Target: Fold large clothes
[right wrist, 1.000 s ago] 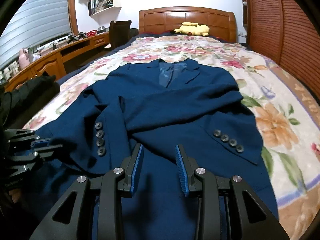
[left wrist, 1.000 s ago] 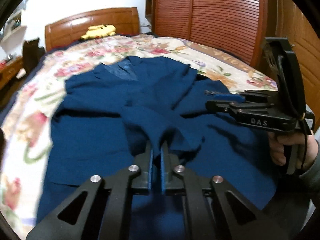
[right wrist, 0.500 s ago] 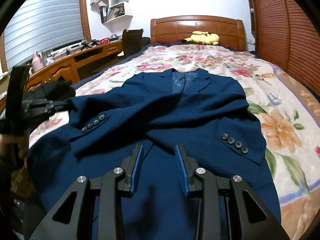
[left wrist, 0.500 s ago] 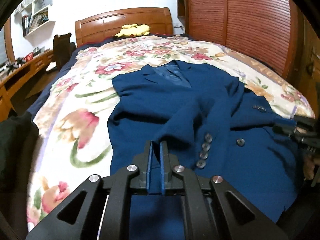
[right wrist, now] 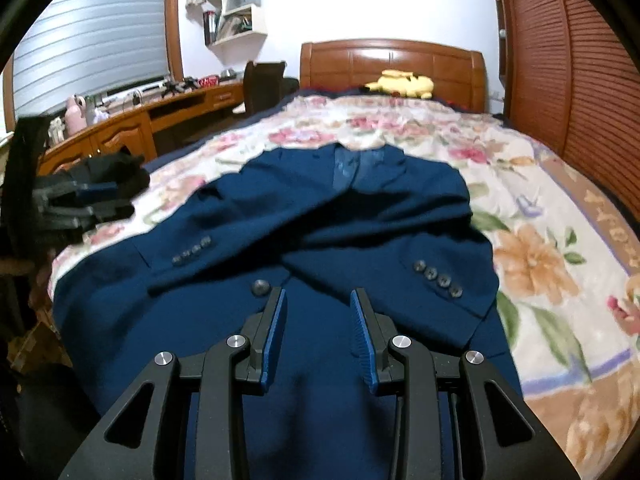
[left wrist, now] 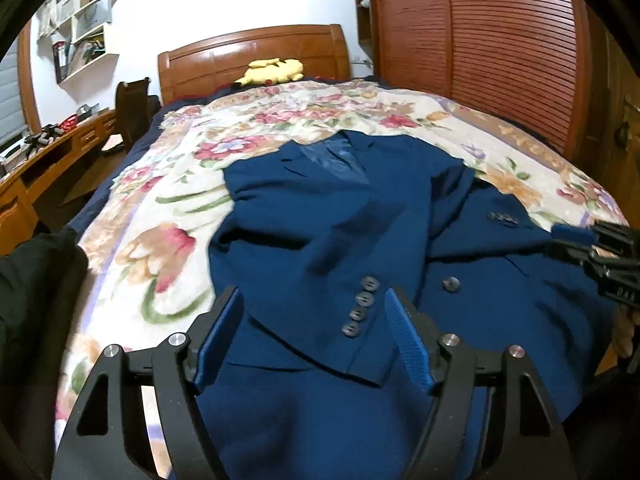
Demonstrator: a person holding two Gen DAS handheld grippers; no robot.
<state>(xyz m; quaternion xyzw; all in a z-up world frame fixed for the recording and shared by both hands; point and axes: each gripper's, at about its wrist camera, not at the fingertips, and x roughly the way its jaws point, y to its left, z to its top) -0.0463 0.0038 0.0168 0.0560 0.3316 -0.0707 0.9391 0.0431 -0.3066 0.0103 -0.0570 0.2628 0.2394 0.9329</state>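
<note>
A navy blue suit jacket [left wrist: 344,216] [right wrist: 344,216] lies face up on the flowered bedspread [left wrist: 160,216] [right wrist: 536,216], both sleeves crossed over its front. The left sleeve cuff with its buttons [left wrist: 360,312] lies flat between the jaws of my left gripper [left wrist: 312,304], which hovers above it; the jaws are opening and the pads do not touch the cloth. My right gripper [right wrist: 318,300] hangs over the jacket's lower front, jaws partly apart, nothing between them. The other sleeve cuff [right wrist: 436,280] lies to its right. Each gripper shows at the edge of the other's view.
A yellow plush toy [left wrist: 272,72] rests by the wooden headboard [right wrist: 392,60]. A wooden desk [right wrist: 132,124] and a dark chair [right wrist: 264,84] stand left of the bed. Slatted wardrobe doors [left wrist: 500,52] line the right. Dark clothing [left wrist: 36,280] lies at the bed's near left.
My left gripper carried the sleeve leftward across the jacket, then opened and let it drop flat. Both grippers drew back from the jacket. The right gripper's jaws stayed the same.
</note>
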